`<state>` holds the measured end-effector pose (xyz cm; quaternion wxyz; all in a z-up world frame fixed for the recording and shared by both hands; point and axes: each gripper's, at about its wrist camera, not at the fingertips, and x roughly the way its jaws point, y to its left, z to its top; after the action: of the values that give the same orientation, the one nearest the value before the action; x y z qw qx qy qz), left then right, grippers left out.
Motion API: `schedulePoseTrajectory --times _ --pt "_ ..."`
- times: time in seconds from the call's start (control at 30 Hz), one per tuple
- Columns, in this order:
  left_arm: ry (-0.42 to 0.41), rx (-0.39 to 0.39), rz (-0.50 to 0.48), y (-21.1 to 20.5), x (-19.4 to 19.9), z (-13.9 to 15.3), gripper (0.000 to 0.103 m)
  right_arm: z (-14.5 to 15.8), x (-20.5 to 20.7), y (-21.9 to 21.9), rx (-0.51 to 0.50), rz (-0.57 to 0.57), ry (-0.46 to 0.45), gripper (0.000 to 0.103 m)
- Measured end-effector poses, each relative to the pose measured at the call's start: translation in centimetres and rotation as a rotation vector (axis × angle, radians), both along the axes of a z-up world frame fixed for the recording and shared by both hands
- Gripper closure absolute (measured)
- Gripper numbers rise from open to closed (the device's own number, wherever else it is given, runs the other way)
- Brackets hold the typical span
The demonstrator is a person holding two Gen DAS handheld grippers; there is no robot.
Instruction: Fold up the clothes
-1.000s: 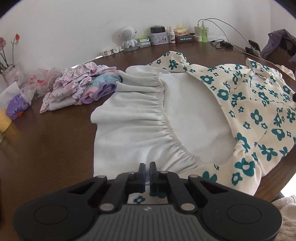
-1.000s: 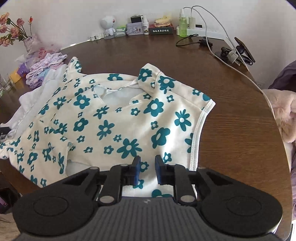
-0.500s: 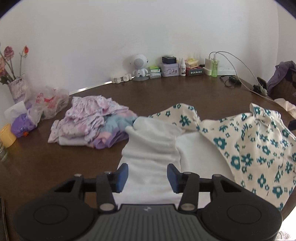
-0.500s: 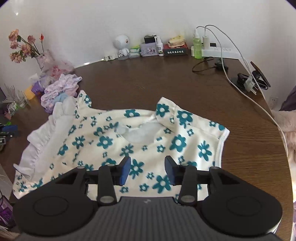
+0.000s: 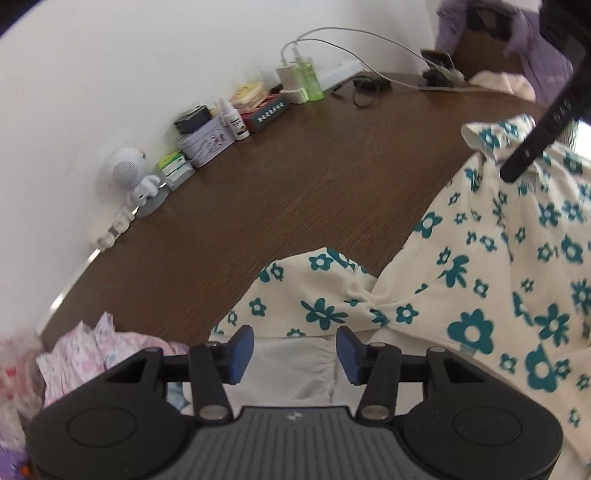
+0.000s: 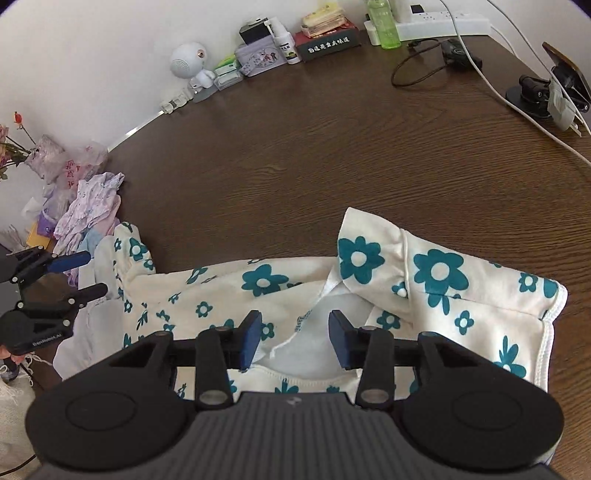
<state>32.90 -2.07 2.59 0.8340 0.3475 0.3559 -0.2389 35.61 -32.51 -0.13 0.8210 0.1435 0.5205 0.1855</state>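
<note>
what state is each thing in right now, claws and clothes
left claw: open, holding nothing, over the white skirt part
right claw: open, holding nothing, above the neckline
floral dress: spread on the table, partly folded, rumpled
pile of small clothes: heaped at the table's left edge, not neatly stacked
green bottle: upright by the wall
table: bare wood showing beyond the dress

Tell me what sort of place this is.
Probably a room in a home: a brown wooden table against a white wall, with a floral garment spread on it, a pile of other clothes at one side, and a power strip with chargers at the back.
</note>
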Motion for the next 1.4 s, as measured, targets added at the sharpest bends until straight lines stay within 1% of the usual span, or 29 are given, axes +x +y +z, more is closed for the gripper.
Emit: schedulePoseTrajectory --times 0.1,0.13,0.17,0.33,0.43,0.47,0.5,0.53,0.57,0.6,0.7,0.77,0.87,0.93,1.03,1.07,1.1,1.13,1.17,1.2,1.27,1.3,1.33,1.37,1.4 --pt "-0.009 0.088 -0.09 -0.6 1.2 -1.2 0.055 -0.6 0.3 0.0 0.009 -0.007 0.016 0.063" --pt "-0.008 0.1 -0.112 -0.5 1.7 -1.4 0.054 -0.6 0.4 0.0 0.007 -0.007 0.016 0.063" --pt "-0.002 0.093 -0.124 -0.3 2.3 -1.5 0.053 -0.7 0.5 0.0 0.007 -0.008 0.016 0.063" --pt "0.057 -0.034 -0.117 1.6 5.8 -1.4 0.048 -0.7 0.6 0.4 -0.004 0.005 0.008 0.065" --pt "0.122 -0.12 -0.094 2.7 7.5 -1.8 0.049 -0.7 0.6 0.8 -0.012 0.017 0.002 0.077" --pt "0.149 -0.157 -0.082 3.1 8.0 -1.8 0.05 -0.7 0.6 1.0 -0.015 0.021 0.0 0.082" --pt "0.178 -0.195 -0.065 3.6 8.4 -1.8 0.054 -0.7 0.6 1.1 -0.018 0.024 -0.002 0.087" --pt "0.211 -0.243 -0.048 4.0 8.7 -1.8 0.071 -0.8 0.6 1.2 -0.021 0.028 -0.004 0.091" --pt "0.248 -0.299 -0.034 4.4 8.8 -1.9 0.084 -0.8 0.6 1.4 -0.024 0.032 -0.007 0.097" --pt "0.26 -0.323 -0.026 4.6 8.5 -2.0 0.101 -0.6 0.6 1.5 -0.024 0.033 -0.017 0.099" --pt "0.217 -0.294 0.015 4.7 6.4 -1.7 0.101 0.7 0.6 1.5 0.0 0.038 -0.075 0.1" --pt "0.203 -0.292 0.098 5.4 5.4 -1.2 0.101 1.6 0.5 1.2 0.034 0.04 -0.116 0.1" --pt "0.159 -0.286 0.203 6.8 3.8 -0.4 0.101 2.8 0.7 0.6 0.047 0.015 -0.176 0.1" --pt "0.135 -0.278 0.242 7.3 2.9 -0.3 0.101 2.5 1.2 0.8 0.042 0.024 -0.17 0.1" --pt "0.13 -0.287 0.273 7.4 2.5 -0.1 0.099 1.7 1.8 1.3 0.037 0.036 -0.149 0.099" --pt "0.126 -0.3 0.28 7.5 2.4 0.1 0.097 1.6 1.9 1.3 0.043 0.03 -0.144 0.096" --pt "0.119 -0.318 0.281 7.6 2.2 0.4 0.091 1.5 2.0 1.3 0.049 0.023 -0.138 0.093" --pt "0.11 -0.335 0.283 7.6 2.1 0.8 0.09 1.4 2.1 1.3 0.054 0.017 -0.133 0.09" --pt "0.095 -0.355 0.275 7.5 1.9 1.1 0.091 1.3 2.2 1.3 0.06 0.01 -0.127 0.084" --pt "0.079 -0.372 0.257 7.2 1.7 1.5 0.088 1.2 2.3 1.2 0.065 0.004 -0.121 0.083" --pt "0.068 -0.388 0.238 6.4 1.9 1.7 0.078 1.0 2.5 1.2 0.077 -0.009 -0.11 0.083" --pt "0.066 -0.392 0.236 6.0 2.2 1.5 0.066 0.8 3.0 1.3 0.082 -0.019 -0.094 0.083" --pt "0.07 -0.388 0.236 5.6 2.6 1.2 0.057 0.2 3.2 1.2 0.089 -0.026 -0.076 0.083" --pt "0.074 -0.374 0.243 5.2 3.0 0.6 0.056 -0.2 3.4 1.2 0.095 -0.036 -0.061 0.083" --pt "0.076 -0.359 0.256 4.9 3.5 0.0 0.056 -0.4 3.6 1.2 0.104 -0.047 -0.049 0.086"
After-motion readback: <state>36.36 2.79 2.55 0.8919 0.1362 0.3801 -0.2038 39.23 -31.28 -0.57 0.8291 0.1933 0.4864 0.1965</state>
